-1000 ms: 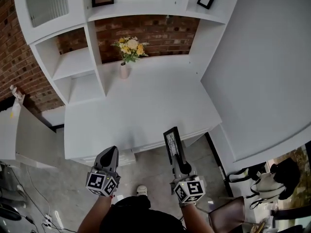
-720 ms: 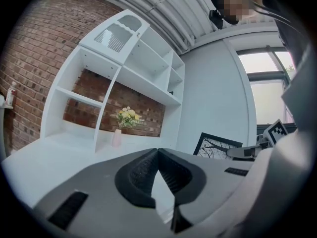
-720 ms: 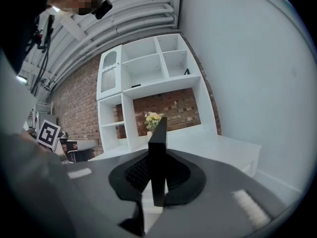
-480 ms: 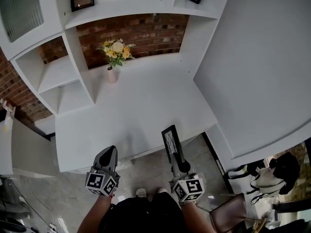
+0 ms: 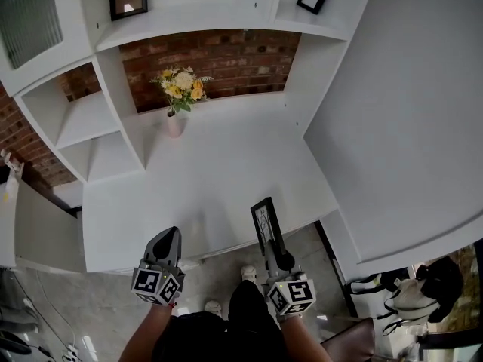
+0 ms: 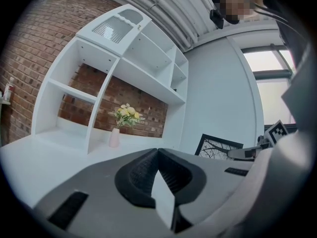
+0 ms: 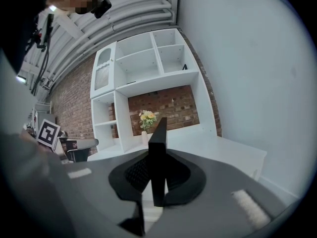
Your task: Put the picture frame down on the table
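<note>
Two claws: right claw [image 5: 278, 256] clamped on picture frame [image 5: 264, 219]; left claw [image 5: 168, 238] closed, empty
Frame: upright, at table [image 5: 211, 164] front edge (not yet resting)
Handling: carry inward, lower level, then release

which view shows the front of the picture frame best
The left gripper view: the picture frame faces that camera, branch print visible, lower part hidden. The head view sees it foreshortened, in the right gripper. The right gripper view shows only its black edge between the jaws.
</note>
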### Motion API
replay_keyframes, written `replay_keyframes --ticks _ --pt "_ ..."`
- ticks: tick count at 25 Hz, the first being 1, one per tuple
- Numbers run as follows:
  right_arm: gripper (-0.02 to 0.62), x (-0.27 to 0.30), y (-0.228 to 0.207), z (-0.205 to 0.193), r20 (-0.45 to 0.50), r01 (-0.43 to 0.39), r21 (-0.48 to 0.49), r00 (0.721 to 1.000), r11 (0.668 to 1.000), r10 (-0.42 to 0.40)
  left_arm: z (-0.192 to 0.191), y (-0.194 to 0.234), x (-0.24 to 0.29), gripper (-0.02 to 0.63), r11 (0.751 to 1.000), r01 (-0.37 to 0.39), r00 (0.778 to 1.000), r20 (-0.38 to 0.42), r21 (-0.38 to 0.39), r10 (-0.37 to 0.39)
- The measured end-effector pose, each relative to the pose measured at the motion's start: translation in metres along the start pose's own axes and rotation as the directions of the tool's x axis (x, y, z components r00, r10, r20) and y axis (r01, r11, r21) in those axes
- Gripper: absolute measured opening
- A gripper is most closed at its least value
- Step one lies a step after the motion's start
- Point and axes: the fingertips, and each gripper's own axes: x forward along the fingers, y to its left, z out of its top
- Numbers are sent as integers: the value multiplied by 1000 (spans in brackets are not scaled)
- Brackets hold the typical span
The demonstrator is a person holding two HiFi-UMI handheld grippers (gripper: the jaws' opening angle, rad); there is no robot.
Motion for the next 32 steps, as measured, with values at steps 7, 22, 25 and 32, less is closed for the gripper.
replay_keyframes --ticks 7,22,25,32 --pt "38 44 -26 15 -16 -65 -17 998 998 64 8 2 33 -12 998 -59 998 22 -2 59" --pt "38 119 -60 15 -77 -202 -13 977 979 201 7 12 81 -12 980 -198 979 37 -23 199" --pt "37 129 -67 14 -90 -221 -9 971 975 220 6 11 89 -12 975 -219 975 31 -23 220" --pt "38 145 -91 12 -118 -255 0 960 967 253 3 5 110 -12 964 -263 964 31 -23 264"
